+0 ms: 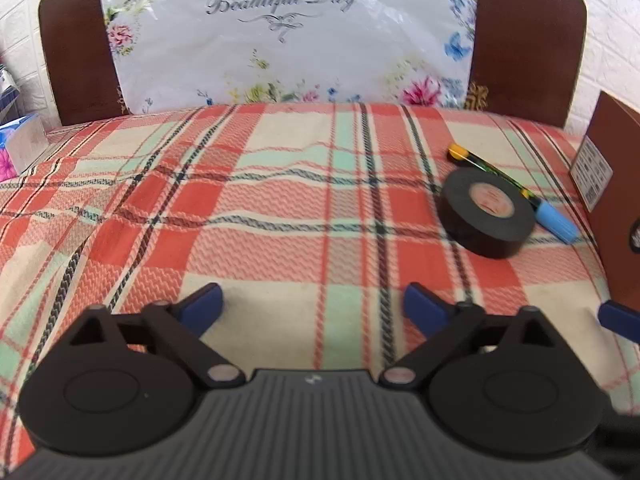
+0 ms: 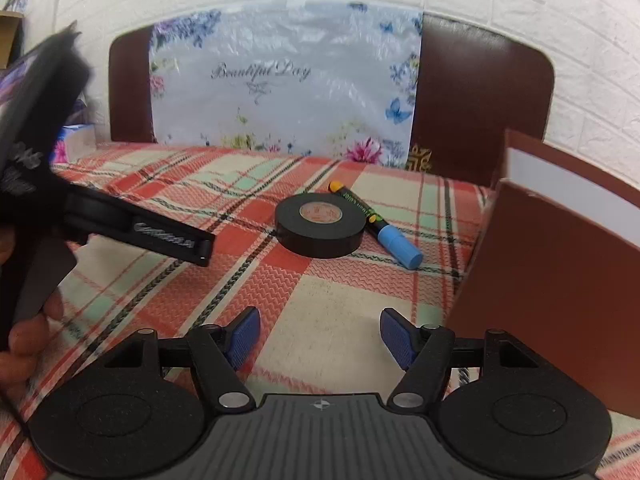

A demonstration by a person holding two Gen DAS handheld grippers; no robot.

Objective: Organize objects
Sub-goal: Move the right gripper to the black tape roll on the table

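A black roll of tape [image 1: 486,213] lies flat on the plaid cloth [image 1: 280,208], at the right in the left wrist view and in the middle of the right wrist view [image 2: 320,225]. A marker with a blue cap [image 1: 520,192] lies just behind it, touching or nearly so; it also shows in the right wrist view [image 2: 378,226]. My left gripper [image 1: 313,309] is open and empty, low over the cloth, left of the tape. My right gripper [image 2: 320,336] is open and empty, in front of the tape. The left gripper's body [image 2: 136,232] shows at the left of the right wrist view.
A brown open box [image 2: 552,280] stands at the right, close to the marker; it also shows in the left wrist view [image 1: 616,208]. A floral plastic bag [image 1: 288,36] leans on a brown headboard [image 1: 524,44] at the back. A tissue pack [image 1: 20,144] sits far left.
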